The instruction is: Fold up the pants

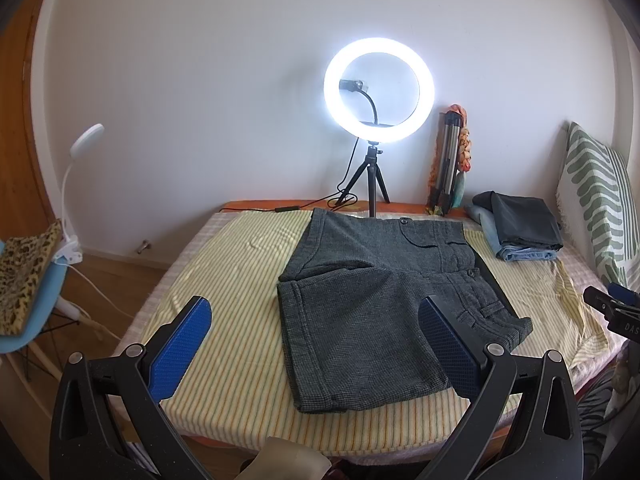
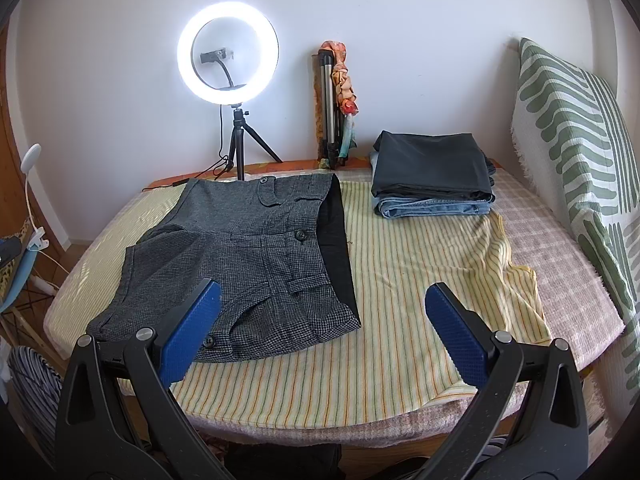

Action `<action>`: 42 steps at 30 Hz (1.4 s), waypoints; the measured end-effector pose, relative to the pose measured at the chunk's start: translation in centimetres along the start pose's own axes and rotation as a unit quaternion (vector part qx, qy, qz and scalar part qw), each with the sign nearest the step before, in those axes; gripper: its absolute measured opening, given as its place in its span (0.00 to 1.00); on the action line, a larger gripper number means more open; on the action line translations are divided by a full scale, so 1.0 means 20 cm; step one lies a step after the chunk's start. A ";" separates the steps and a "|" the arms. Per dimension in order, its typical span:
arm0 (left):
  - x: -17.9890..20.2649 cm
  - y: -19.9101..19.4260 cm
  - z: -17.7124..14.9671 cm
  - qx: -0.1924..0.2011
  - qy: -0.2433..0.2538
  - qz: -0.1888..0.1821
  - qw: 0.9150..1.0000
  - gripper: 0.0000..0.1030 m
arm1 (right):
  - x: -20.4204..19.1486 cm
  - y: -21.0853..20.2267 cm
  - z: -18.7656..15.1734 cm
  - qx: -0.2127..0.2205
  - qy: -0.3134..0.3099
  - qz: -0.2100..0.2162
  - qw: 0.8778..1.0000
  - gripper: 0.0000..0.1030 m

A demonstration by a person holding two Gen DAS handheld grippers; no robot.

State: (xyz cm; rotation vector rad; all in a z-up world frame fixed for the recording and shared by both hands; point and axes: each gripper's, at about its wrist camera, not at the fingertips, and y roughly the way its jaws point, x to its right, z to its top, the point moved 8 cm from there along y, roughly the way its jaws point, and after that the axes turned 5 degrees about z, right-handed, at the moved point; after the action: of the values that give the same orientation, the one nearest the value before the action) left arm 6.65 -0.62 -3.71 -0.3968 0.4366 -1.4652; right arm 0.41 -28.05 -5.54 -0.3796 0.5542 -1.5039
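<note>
Grey checked short pants point(image 1: 360, 304) lie flat on the striped yellow cloth point(image 1: 224, 364), one leg folded over the other, waistband towards the right. In the right wrist view the pants point(image 2: 248, 256) occupy the left half, with a black lining strip along their right edge. My left gripper point(image 1: 316, 328) hovers open above the near edge of the pants, its blue pads wide apart with nothing between them. My right gripper point(image 2: 324, 320) is open too, over the bare cloth point(image 2: 400, 280) just right of the waistband, holding nothing.
A lit ring light on a tripod point(image 1: 378, 104) stands at the table's far edge, its cable trailing left. A stack of folded clothes point(image 2: 432, 176) sits at the back right beside a folded tripod point(image 2: 332, 108). A patterned cushion point(image 2: 576, 148) leans at the right. A blue chair point(image 1: 28, 300) stands at the left.
</note>
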 end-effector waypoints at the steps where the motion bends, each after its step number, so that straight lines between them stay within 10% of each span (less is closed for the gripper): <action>1: 0.00 0.00 0.00 0.000 0.000 0.000 1.000 1.00 | 0.00 0.00 0.00 0.000 0.000 0.000 1.000 1.00; 21: -0.07 0.20 -0.13 -0.038 0.047 -0.007 0.998 0.99 | -0.08 0.12 -0.02 -0.029 -0.056 0.025 0.998 1.00; 27: -0.07 0.27 -0.18 -0.049 0.109 -0.021 0.993 0.83 | -0.14 0.20 -0.02 -0.053 -0.124 0.045 0.990 1.00; 42: 0.14 0.41 -0.49 -0.147 0.264 -0.122 0.945 0.68 | -0.30 0.54 -0.28 -0.175 -0.345 0.113 0.915 0.86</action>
State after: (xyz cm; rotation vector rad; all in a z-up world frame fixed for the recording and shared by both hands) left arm 8.89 -2.78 -16.47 -0.2950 1.0775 -1.7519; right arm 6.35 -21.01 -15.57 -1.0407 0.2776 -0.9494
